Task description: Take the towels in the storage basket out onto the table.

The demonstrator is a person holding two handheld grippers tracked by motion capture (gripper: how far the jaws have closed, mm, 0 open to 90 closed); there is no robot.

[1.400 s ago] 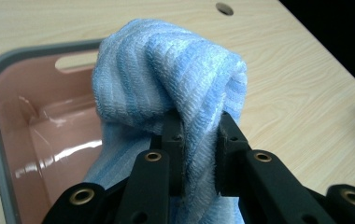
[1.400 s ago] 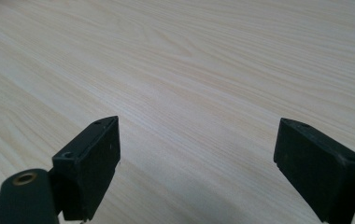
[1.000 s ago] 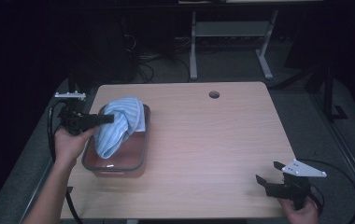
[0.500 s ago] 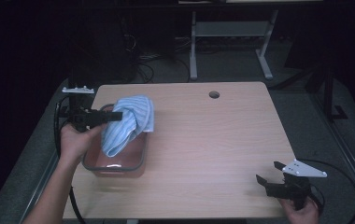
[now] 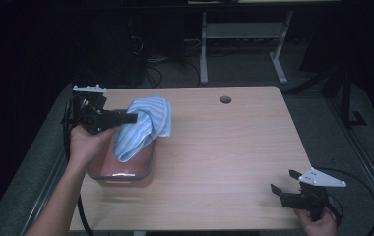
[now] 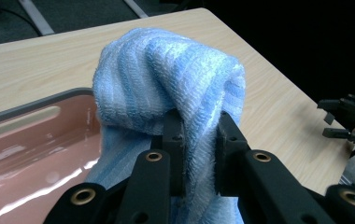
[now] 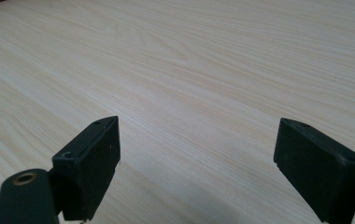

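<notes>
A blue and white striped towel point(image 5: 143, 125) hangs bunched over a pink tray with a grey rim point(image 5: 99, 172) at the table's left. My left gripper point(image 5: 133, 118) is shut on a fold of the towel point(image 6: 166, 79), and its jaws pinch the cloth above the tray point(image 6: 21, 116). The towel's lower end drapes into the tray. At the table's front right corner my right gripper point(image 5: 286, 193) stands open, low over bare wood, with nothing between its jaws point(image 7: 196, 158).
The wooden table point(image 5: 224, 157) has a round cable hole point(image 5: 226, 100) near its far edge. A metal stand point(image 5: 239, 34) and cables sit on the dark floor beyond. The right gripper point(image 6: 348, 116) appears far off in the left gripper view.
My left gripper has lifted the towel and carried it a little to the right over the tray. The right gripper has not moved.
</notes>
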